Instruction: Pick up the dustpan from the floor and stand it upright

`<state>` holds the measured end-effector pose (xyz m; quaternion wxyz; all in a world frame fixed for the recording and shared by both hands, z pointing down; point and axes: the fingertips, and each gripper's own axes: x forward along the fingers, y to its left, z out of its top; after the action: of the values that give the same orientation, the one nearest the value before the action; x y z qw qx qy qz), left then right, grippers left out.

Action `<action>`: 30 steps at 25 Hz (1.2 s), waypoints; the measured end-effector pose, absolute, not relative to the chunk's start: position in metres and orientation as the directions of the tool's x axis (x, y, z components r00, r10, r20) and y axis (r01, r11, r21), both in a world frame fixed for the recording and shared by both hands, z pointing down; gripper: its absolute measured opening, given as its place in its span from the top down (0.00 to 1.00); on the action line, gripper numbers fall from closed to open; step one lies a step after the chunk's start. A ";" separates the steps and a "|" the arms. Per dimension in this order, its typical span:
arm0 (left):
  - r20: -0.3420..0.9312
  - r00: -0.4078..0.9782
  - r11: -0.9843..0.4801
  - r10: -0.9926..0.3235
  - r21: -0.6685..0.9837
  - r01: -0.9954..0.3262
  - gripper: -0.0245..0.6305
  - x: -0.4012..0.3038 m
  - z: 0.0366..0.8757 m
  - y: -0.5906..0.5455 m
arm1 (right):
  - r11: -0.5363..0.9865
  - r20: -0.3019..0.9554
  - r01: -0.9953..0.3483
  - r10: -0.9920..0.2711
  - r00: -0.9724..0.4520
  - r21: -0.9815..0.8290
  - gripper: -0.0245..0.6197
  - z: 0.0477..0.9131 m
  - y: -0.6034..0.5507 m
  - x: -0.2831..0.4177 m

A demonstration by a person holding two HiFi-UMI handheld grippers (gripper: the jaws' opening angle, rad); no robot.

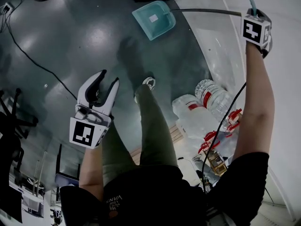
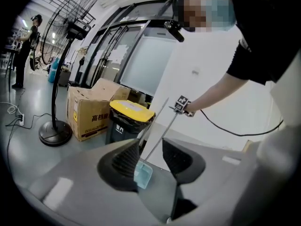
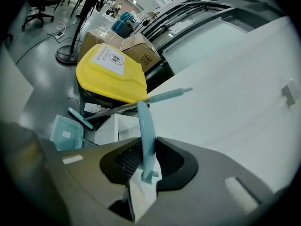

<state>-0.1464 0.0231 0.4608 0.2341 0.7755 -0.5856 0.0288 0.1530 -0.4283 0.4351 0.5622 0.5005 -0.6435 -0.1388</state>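
The teal dustpan (image 1: 154,19) rests with its pan on the dark floor. Its long thin handle (image 1: 207,11) runs right to my right gripper (image 1: 254,12), raised next to the white wall. In the right gripper view the handle's teal grip (image 3: 146,135) stands between the jaws, and my right gripper (image 3: 146,149) is shut on it; the pan (image 3: 66,133) lies far below at the left. My left gripper (image 1: 107,77) hangs open and empty over the floor. The left gripper view shows the pan (image 2: 143,175) in the distance beyond my open left gripper (image 2: 150,157).
A bin with a yellow lid (image 3: 110,74), cardboard boxes (image 2: 89,114) and a standing fan (image 2: 56,131) are behind the dustpan. A teal brush (image 3: 80,118) lies by the pan. Packs of water bottles (image 1: 214,100) sit by the wall. The person's shoe (image 1: 149,83) and a floor cable (image 1: 28,55) are near.
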 end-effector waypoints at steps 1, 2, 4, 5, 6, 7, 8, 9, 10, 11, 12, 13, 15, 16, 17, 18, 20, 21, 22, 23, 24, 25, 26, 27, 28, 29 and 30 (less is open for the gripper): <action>0.318 0.314 -0.208 -0.895 0.326 -0.922 0.71 -0.145 0.461 0.023 | 0.460 0.582 -0.485 -0.802 0.133 0.744 0.84 0.434 -0.429 0.154; 0.316 0.315 -0.212 -0.895 0.320 -0.923 0.71 -0.144 0.461 0.023 | 0.459 0.579 -0.480 -0.805 0.133 0.748 0.84 0.433 -0.429 0.155; 0.316 0.318 -0.218 -0.894 0.315 -0.924 0.71 -0.144 0.462 0.024 | 0.452 0.566 -0.465 -0.814 0.134 0.761 0.84 0.430 -0.429 0.155; 0.317 0.320 -0.219 -0.893 0.316 -0.923 0.71 -0.144 0.463 0.024 | 0.445 0.555 -0.455 -0.820 0.137 0.771 0.84 0.428 -0.430 0.155; 0.320 0.323 -0.218 -0.891 0.323 -0.921 0.71 -0.144 0.463 0.024 | 0.437 0.543 -0.444 -0.828 0.141 0.782 0.84 0.426 -0.431 0.155; 0.325 0.326 -0.212 -0.888 0.339 -0.917 0.71 -0.143 0.463 0.024 | 0.431 0.533 -0.434 -0.834 0.144 0.791 0.84 0.424 -0.431 0.155; 0.332 0.329 -0.204 -0.884 0.359 -0.911 0.71 -0.142 0.463 0.023 | 0.426 0.526 -0.426 -0.838 0.145 0.798 0.84 0.423 -0.430 0.155; 0.337 0.332 -0.199 -0.881 0.372 -0.906 0.71 -0.141 0.463 0.024 | 0.423 0.521 -0.422 -0.842 0.144 0.801 0.84 0.423 -0.429 0.154; 0.338 0.334 -0.201 -0.880 0.373 -0.906 0.71 -0.141 0.463 0.024 | 0.420 0.516 -0.422 -0.844 0.143 0.803 0.84 0.423 -0.427 0.154; 0.334 0.336 -0.211 -0.881 0.360 -0.909 0.71 -0.142 0.464 0.025 | 0.416 0.514 -0.426 -0.846 0.144 0.804 0.84 0.424 -0.424 0.155; 0.328 0.338 -0.222 -0.882 0.344 -0.912 0.71 -0.142 0.464 0.026 | 0.412 0.514 -0.433 -0.845 0.149 0.802 0.84 0.426 -0.421 0.159; 0.325 0.341 -0.228 -0.882 0.338 -0.913 0.71 -0.143 0.465 0.027 | 0.408 0.516 -0.444 -0.843 0.153 0.798 0.84 0.427 -0.418 0.161; 0.332 0.348 -0.224 -0.877 0.357 -0.907 0.71 -0.144 0.465 0.029 | 0.400 0.524 -0.480 -0.838 0.154 0.781 0.84 0.430 -0.411 0.164; 0.330 0.351 -0.228 -0.876 0.357 -0.906 0.71 -0.146 0.465 0.029 | 0.397 0.528 -0.502 -0.836 0.146 0.768 0.84 0.431 -0.407 0.163; 0.325 0.353 -0.236 -0.877 0.350 -0.907 0.71 -0.147 0.464 0.030 | 0.398 0.533 -0.521 -0.835 0.135 0.755 0.84 0.431 -0.404 0.162; 0.325 0.357 -0.240 -0.876 0.349 -0.906 0.71 -0.148 0.463 0.031 | 0.402 0.540 -0.536 -0.832 0.124 0.742 0.83 0.432 -0.400 0.162; 0.334 0.368 -0.239 -0.868 0.370 -0.898 0.71 -0.149 0.461 0.032 | 0.416 0.562 -0.558 -0.819 0.113 0.718 0.82 0.436 -0.392 0.159; 0.334 0.374 -0.242 -0.865 0.375 -0.895 0.71 -0.151 0.460 0.033 | 0.422 0.574 -0.568 -0.811 0.111 0.706 0.82 0.438 -0.387 0.157; 0.331 0.380 -0.250 -0.864 0.372 -0.894 0.71 -0.153 0.459 0.034 | 0.427 0.586 -0.578 -0.803 0.111 0.695 0.81 0.440 -0.382 0.156; 0.326 0.385 -0.260 -0.864 0.365 -0.894 0.71 -0.155 0.457 0.035 | 0.431 0.594 -0.586 -0.797 0.111 0.686 0.81 0.441 -0.378 0.155; 0.323 0.390 -0.269 -0.862 0.359 -0.894 0.71 -0.157 0.455 0.037 | 0.431 0.597 -0.593 -0.795 0.107 0.680 0.81 0.441 -0.374 0.153; 0.323 0.395 -0.275 -0.860 0.360 -0.892 0.71 -0.158 0.453 0.039 | 0.428 0.596 -0.601 -0.797 0.102 0.675 0.80 0.440 -0.370 0.151; 0.326 0.402 -0.279 -0.856 0.363 -0.889 0.71 -0.160 0.451 0.041 | 0.425 0.594 -0.609 -0.798 0.097 0.670 0.80 0.439 -0.365 0.148; 0.327 0.407 -0.285 -0.853 0.362 -0.887 0.71 -0.162 0.449 0.043 | 0.425 0.598 -0.616 -0.796 0.094 0.663 0.80 0.439 -0.360 0.146; 0.328 0.412 -0.291 -0.850 0.359 -0.887 0.71 -0.164 0.448 0.045 | 0.430 0.606 -0.621 -0.790 0.091 0.655 0.79 0.441 -0.355 0.143; 0.328 0.416 -0.297 -0.848 0.356 -0.886 0.71 -0.166 0.446 0.048 | 0.438 0.615 -0.624 -0.784 0.088 0.647 0.79 0.443 -0.349 0.141; 0.328 0.420 -0.303 -0.846 0.352 -0.886 0.71 -0.168 0.445 0.051 | 0.447 0.624 -0.625 -0.777 0.084 0.640 0.79 0.444 -0.344 0.139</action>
<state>-0.1685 0.0508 0.4451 0.2451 0.8063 -0.5369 0.0404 0.1389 -0.3440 0.4444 0.5202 0.5208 -0.6729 -0.0733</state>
